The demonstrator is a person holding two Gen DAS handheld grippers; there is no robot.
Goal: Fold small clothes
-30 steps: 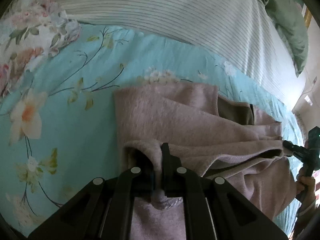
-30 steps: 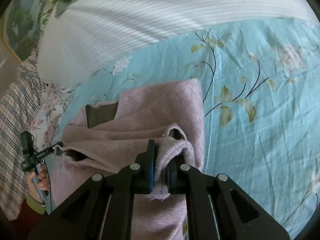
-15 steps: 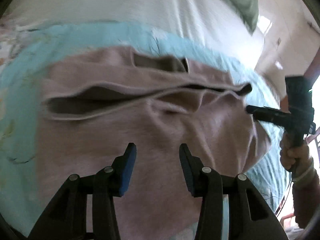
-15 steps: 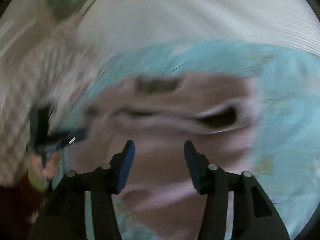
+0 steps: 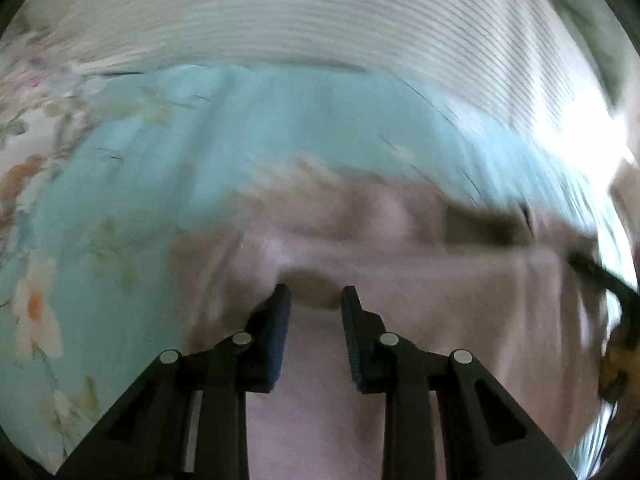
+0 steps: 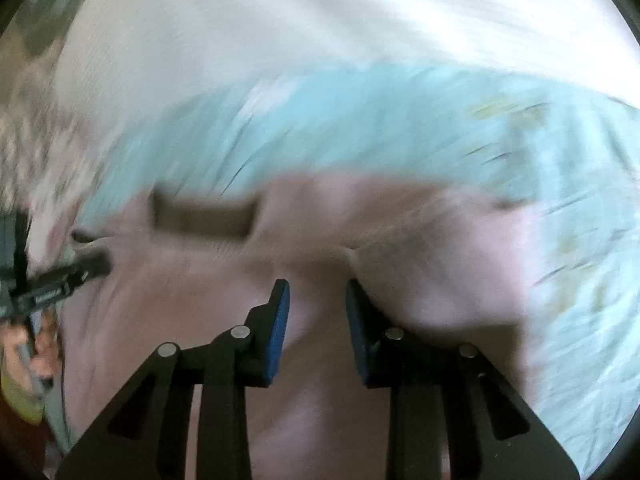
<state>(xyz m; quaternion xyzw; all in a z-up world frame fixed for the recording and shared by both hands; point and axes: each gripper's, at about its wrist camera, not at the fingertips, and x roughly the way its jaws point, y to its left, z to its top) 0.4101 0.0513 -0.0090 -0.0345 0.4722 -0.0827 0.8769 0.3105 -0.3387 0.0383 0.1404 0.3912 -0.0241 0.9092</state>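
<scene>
- Our left gripper (image 5: 316, 300) points down at the pink garment (image 5: 460, 304), which lies folded on the bed.
- Its jaws stand partly open with a clear gap; they have just been closing from a wider spread. Pink cloth lies under and beyond the gap, but the pads do not press on it, so we hold nothing here.
- Just ahead of the left jaws a dark fold mouth opens in the garment. Farther ahead and to their right sits a dark rectangular patch (image 5: 484, 226) near the garment's far edge.
- Left of and beyond the left jaws spreads the turquoise floral sheet (image 5: 132, 184); beyond that, a white striped cover (image 5: 320, 16).
- Our right gripper (image 6: 316, 300) also points down at the garment (image 6: 180, 304), which fills the space under and around its jaws.
- Its jaws too are partly open, having just narrowed. Cloth shows through the gap, and a raised fold of it rises just past the right-hand jaw; whether it touches that jaw's outer side we cannot tell. The pads grip nothing.
- In the right view the dark patch (image 6: 204, 216) lies ahead and to the left of the jaws, and the sheet (image 6: 400, 120) runs beyond and to their right.
- Each view catches the other gripper at its edge, above the garment's side: the right one far right of the left jaws, the left one far left of the right jaws, held by a hand (image 6: 40, 356).
- Both views are smeared by blur, so fine detail of the folds is lost.
</scene>
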